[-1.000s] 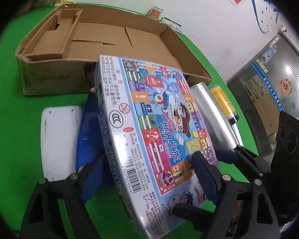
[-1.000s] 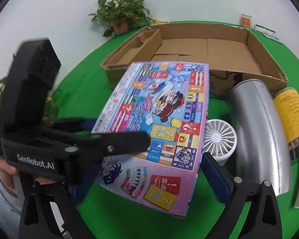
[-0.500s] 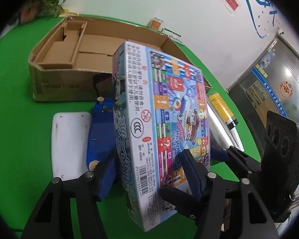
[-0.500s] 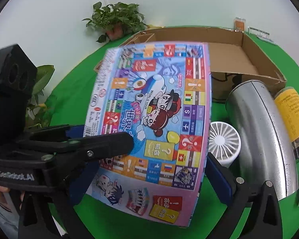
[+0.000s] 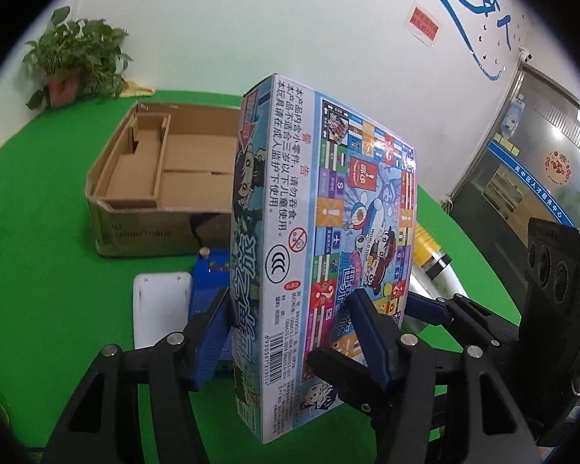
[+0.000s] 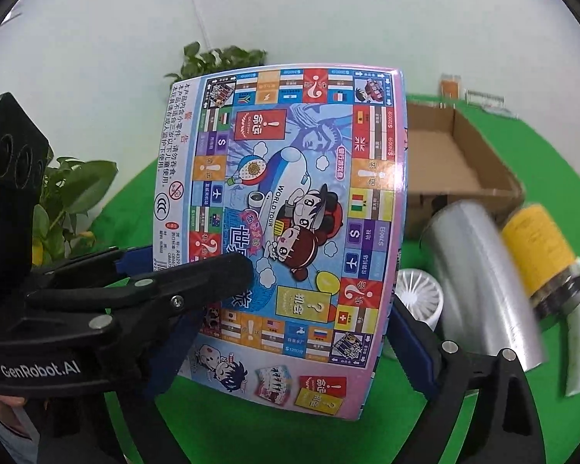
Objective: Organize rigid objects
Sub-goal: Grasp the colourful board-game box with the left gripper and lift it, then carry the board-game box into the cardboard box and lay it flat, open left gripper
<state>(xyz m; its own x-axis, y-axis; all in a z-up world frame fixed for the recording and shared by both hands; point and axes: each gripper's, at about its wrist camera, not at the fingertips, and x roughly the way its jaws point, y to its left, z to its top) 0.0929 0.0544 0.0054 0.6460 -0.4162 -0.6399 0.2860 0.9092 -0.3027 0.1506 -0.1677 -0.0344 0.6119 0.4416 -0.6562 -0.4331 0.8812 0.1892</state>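
A colourful board game box (image 5: 321,255) stands upright, lifted above the green table; it also fills the right wrist view (image 6: 286,228). My left gripper (image 5: 294,332) is shut on its thin lower edge. My right gripper (image 6: 290,332) spans the box's width, its blue pads at both side edges; contact is unclear. An open, empty cardboard box (image 5: 166,181) lies behind, also in the right wrist view (image 6: 456,154).
A white flat device (image 5: 158,309) and a blue object (image 5: 208,282) lie under the game box. A silver roll (image 6: 479,270), a yellow-labelled jar (image 6: 541,251) and a white fan (image 6: 417,301) lie to the right. Potted plants (image 5: 73,62) stand at the table's edge.
The game box has been tilted from lying nearly flat to standing upright and raised off the table. Both grippers rose with it.
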